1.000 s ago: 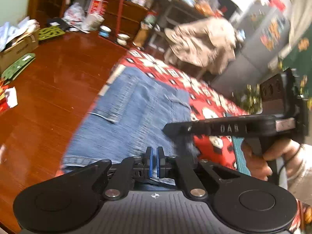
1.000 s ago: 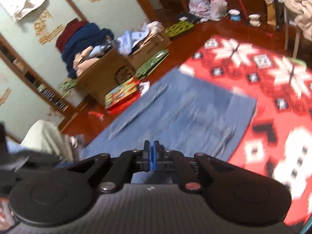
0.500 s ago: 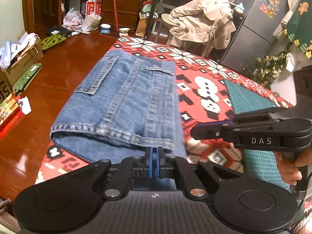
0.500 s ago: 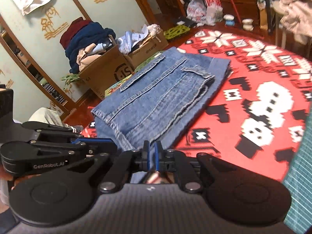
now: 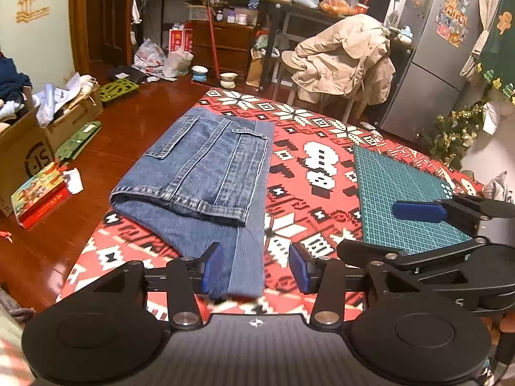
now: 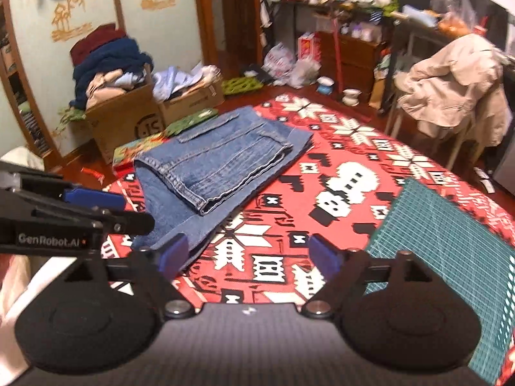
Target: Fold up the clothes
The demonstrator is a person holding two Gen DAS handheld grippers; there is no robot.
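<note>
Folded blue jeans [image 5: 206,173] lie on the red patterned cloth [image 5: 309,199]; a lower layer sticks out toward me past the upper fold. My left gripper [image 5: 254,271] is open, just above the jeans' near end, holding nothing. My right gripper [image 6: 248,257] is open and empty, over the cloth just right of the jeans' [image 6: 222,167] near corner. The right gripper also shows at the right of the left wrist view [image 5: 450,215], and the left gripper at the left of the right wrist view [image 6: 74,212].
A green cutting mat [image 5: 399,193] lies on the cloth to the right. Cardboard boxes [image 6: 128,119] with clothes stand on the wooden floor [image 5: 64,212] to the left. A chair with a beige coat [image 5: 341,61] and a fridge [image 5: 431,51] stand beyond.
Both grippers were shut on the jeans and carried them over into a fold. Now both have opened, let go and pulled back toward me; the jeans lie still.
</note>
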